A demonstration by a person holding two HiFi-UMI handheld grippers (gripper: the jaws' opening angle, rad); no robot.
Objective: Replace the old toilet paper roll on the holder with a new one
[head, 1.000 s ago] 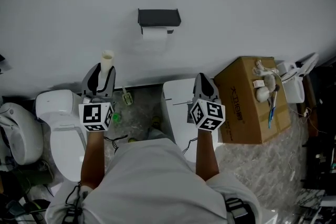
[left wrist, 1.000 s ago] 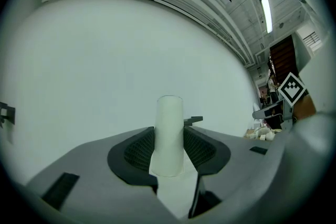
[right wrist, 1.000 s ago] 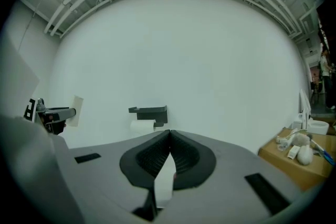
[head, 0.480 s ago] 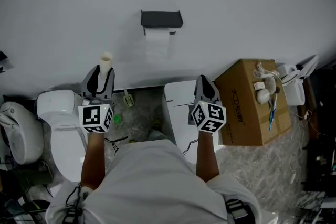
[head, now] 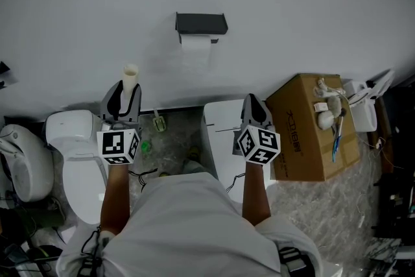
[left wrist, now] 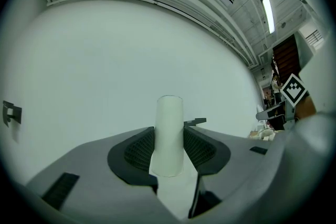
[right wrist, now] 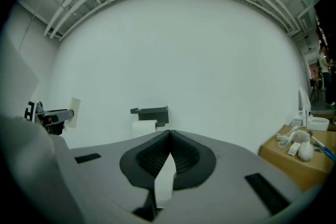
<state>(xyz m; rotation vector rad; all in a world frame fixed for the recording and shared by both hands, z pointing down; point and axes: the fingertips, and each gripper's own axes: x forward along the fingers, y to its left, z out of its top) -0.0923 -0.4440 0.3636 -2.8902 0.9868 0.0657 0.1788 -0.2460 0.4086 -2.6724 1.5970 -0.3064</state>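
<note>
On the white wall hangs a black holder (head: 201,23) (right wrist: 151,111) with a white paper roll (head: 196,43) (right wrist: 142,127) under its shelf. My left gripper (head: 125,89) (left wrist: 169,140) is level, below and to the left of the holder, shut on a pale cardboard tube (head: 131,73) (left wrist: 169,113) that stands upright between its pads. My right gripper (head: 250,100) (right wrist: 169,136) is shut with nothing in it, below and to the right of the holder, pointing at the wall. Both are well short of the wall.
A white toilet (head: 78,146) sits under my left arm, with a round white fixture (head: 19,168) beside it. A white unit (head: 219,130) stands under my right arm. A cardboard box (head: 305,133) with small items on top is at the right. Litter lies on the floor between.
Both grippers keep their places and jaw states. Only the head view has drifted a little, so the holder sits slightly further right in the picture.
</note>
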